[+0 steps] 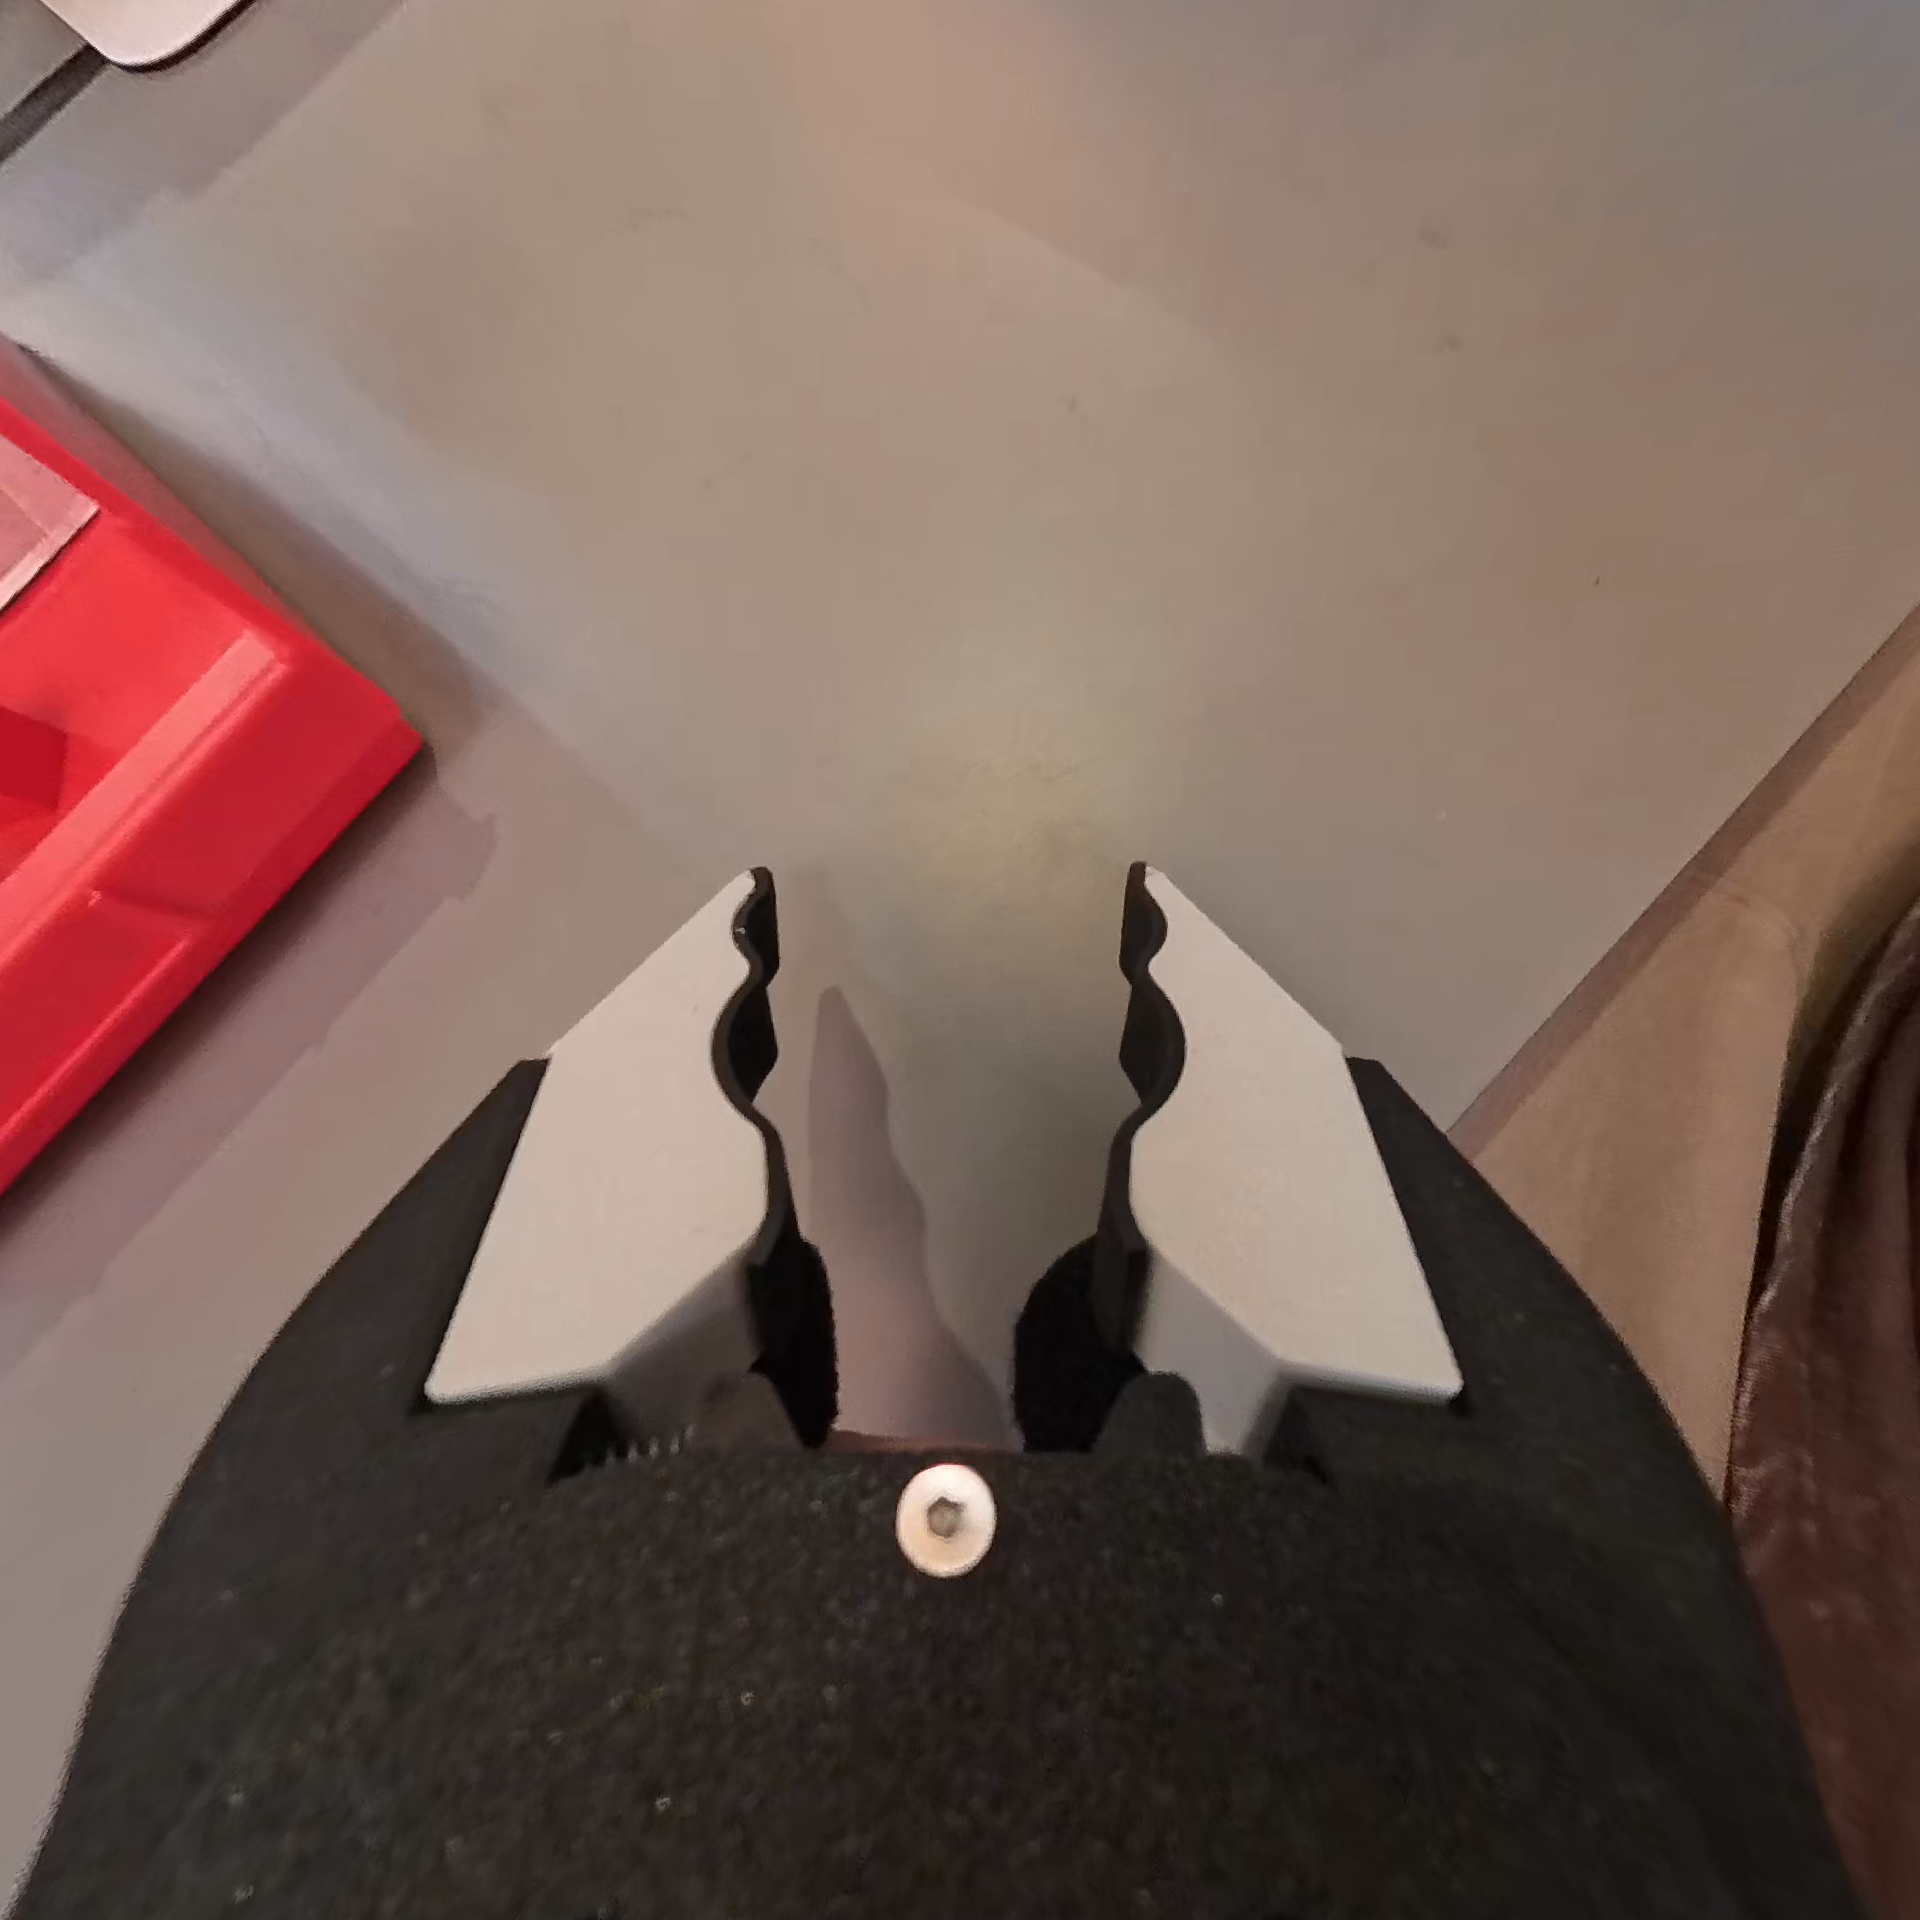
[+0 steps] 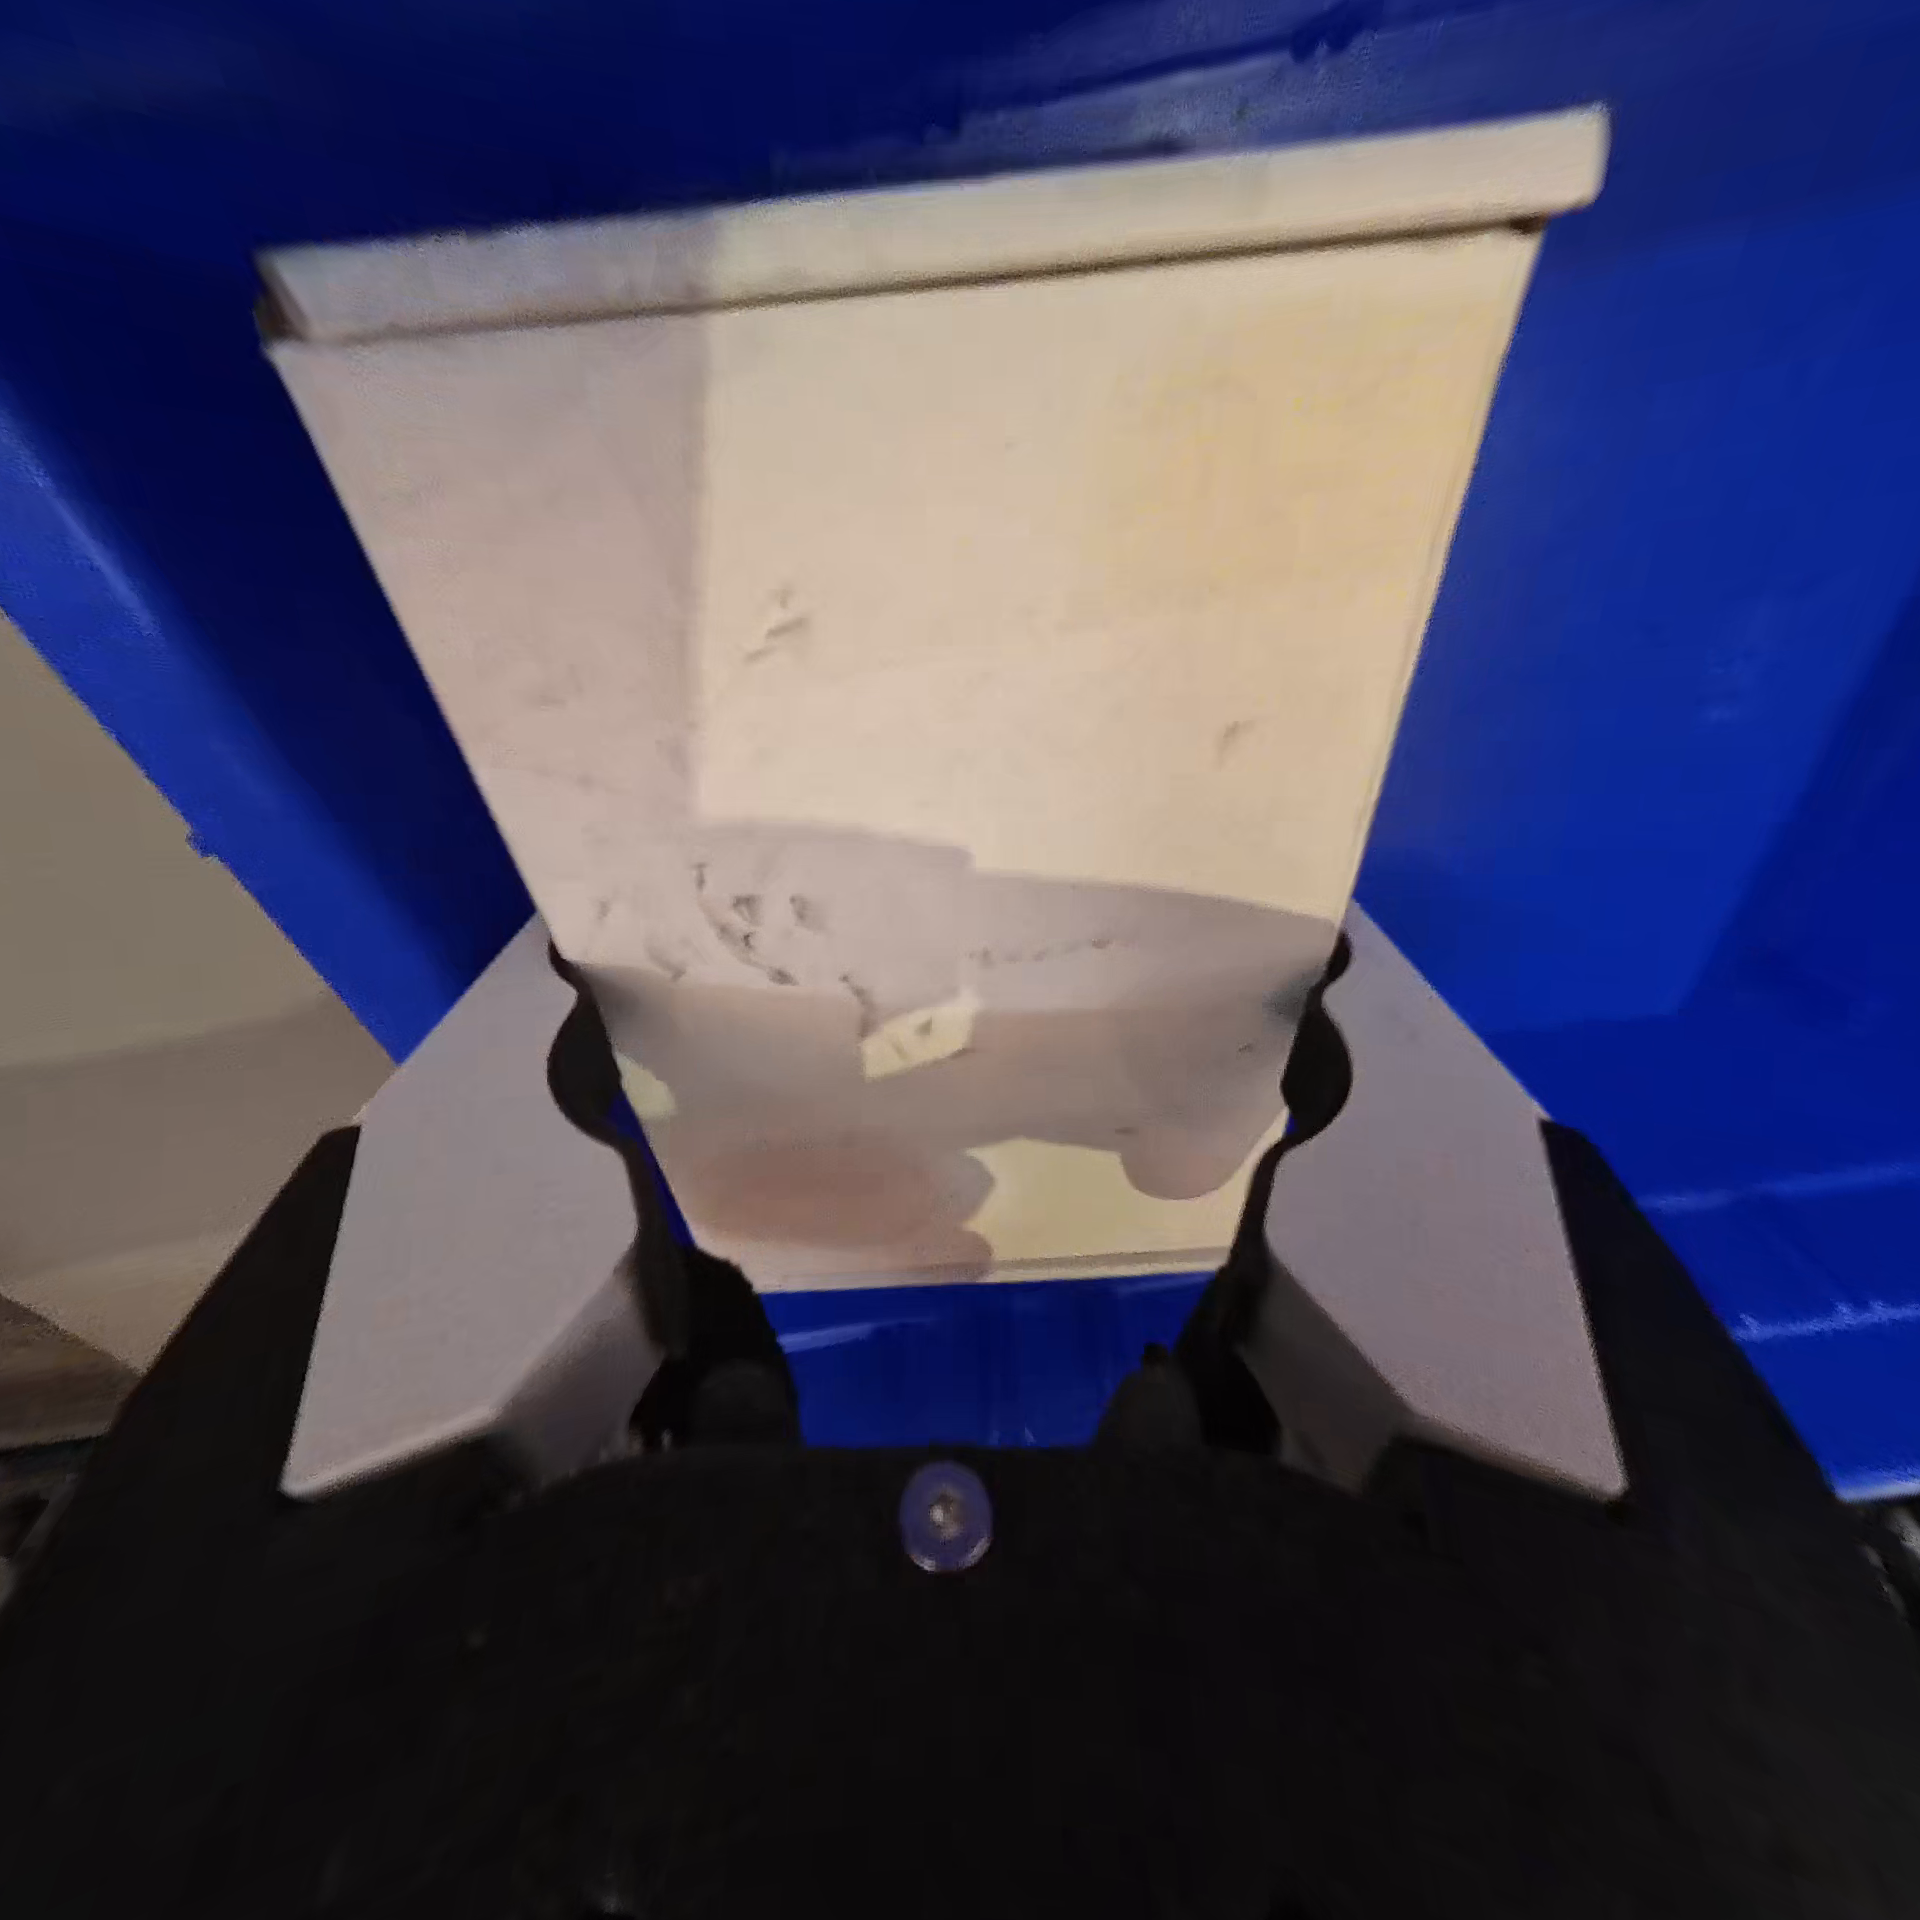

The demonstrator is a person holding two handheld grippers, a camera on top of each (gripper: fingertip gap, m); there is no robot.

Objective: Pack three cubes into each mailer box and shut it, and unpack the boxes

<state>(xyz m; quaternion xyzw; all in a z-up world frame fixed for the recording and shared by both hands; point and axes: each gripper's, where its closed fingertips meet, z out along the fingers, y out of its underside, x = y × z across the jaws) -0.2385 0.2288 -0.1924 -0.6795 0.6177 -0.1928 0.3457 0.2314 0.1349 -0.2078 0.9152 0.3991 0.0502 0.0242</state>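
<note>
Right gripper (image 2: pixel 948 997) is gripping a white mailer box (image 2: pixel 1039 644) over a blue bin (image 2: pixel 1662 623); left gripper (image 1: pixel 948 894) is hanging empty over the table (image 1: pixel 1039 416).

Only the right wrist view is showing the blue bin, which is filling the background behind and to both sides of the box, and the box itself, which is looking closed, scuffed near the fingers and lying lengthwise between the jaws with both sides touching the pads. Only the left wrist view is showing the grey table, with the jaws standing apart over bare surface and nothing between them, a red tray (image 1: pixel 156 748) sitting well off to the left at the frame edge, and brownish fabric (image 1: pixel 1839 1247) showing beyond the table edge on the right.
</note>
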